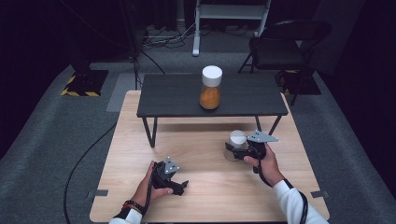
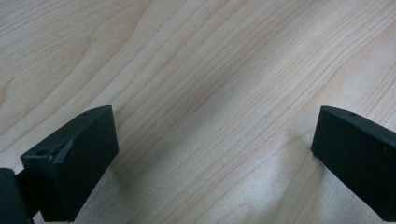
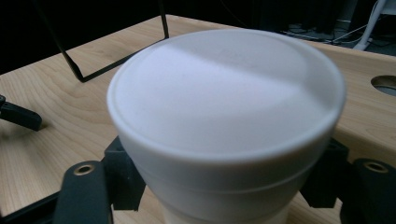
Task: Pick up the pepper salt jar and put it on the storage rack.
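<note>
A jar with a white lid stands on the wooden table at the right, in front of the black shelf. My right gripper is shut on it just below the lid. In the right gripper view the white lid looms close, and the black fingers press on the jar's sides. My left gripper rests low on the table at the front left. Its jaws stand wide apart in the left gripper view, with bare wood between them.
A second jar with orange contents and a white lid stands on the low black shelf at the table's far side. The shelf's thin legs reach down to the wood. A folding chair stands behind on the carpet.
</note>
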Available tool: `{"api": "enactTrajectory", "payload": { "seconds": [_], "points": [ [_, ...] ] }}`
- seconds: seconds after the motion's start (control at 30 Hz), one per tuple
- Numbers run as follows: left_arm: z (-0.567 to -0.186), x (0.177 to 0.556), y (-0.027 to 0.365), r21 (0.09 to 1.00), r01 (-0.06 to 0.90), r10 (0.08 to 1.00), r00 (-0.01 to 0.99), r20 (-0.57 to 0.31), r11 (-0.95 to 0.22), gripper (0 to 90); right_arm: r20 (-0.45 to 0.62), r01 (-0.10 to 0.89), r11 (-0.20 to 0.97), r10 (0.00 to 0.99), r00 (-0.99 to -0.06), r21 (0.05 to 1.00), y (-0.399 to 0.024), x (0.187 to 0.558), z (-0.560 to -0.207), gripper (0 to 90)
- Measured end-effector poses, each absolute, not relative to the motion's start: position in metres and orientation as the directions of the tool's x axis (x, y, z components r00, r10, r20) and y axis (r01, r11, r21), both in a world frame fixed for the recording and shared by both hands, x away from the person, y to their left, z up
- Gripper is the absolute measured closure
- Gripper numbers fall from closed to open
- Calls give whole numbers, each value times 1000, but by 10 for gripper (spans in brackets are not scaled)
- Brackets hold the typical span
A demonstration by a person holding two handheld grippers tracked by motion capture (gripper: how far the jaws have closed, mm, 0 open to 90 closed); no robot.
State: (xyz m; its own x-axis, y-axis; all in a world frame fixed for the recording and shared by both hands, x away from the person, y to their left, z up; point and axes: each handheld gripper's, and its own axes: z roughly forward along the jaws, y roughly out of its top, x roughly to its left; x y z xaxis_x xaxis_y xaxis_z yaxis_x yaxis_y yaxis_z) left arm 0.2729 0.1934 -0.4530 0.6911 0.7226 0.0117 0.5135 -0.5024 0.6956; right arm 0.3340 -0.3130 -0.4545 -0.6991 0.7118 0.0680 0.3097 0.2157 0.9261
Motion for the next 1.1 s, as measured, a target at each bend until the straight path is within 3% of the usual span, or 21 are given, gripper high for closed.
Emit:
{"api": "enactTrajectory", "payload": {
  "seconds": [0.3,0.57,1.1],
  "points": [
    [-453,273,193,696,514,723,691,12,-502,4,3,260,244,723,-691,934,-308,326,-456,335],
    [-453,273,194,696,513,722,692,11,-503,4,16,256,219,730,-683,942,-312,323,-458,336],
    [-453,273,194,696,513,722,692,11,-502,4,-16,212,230,714,-700,950,-322,307,-429,337]
  ]
}}
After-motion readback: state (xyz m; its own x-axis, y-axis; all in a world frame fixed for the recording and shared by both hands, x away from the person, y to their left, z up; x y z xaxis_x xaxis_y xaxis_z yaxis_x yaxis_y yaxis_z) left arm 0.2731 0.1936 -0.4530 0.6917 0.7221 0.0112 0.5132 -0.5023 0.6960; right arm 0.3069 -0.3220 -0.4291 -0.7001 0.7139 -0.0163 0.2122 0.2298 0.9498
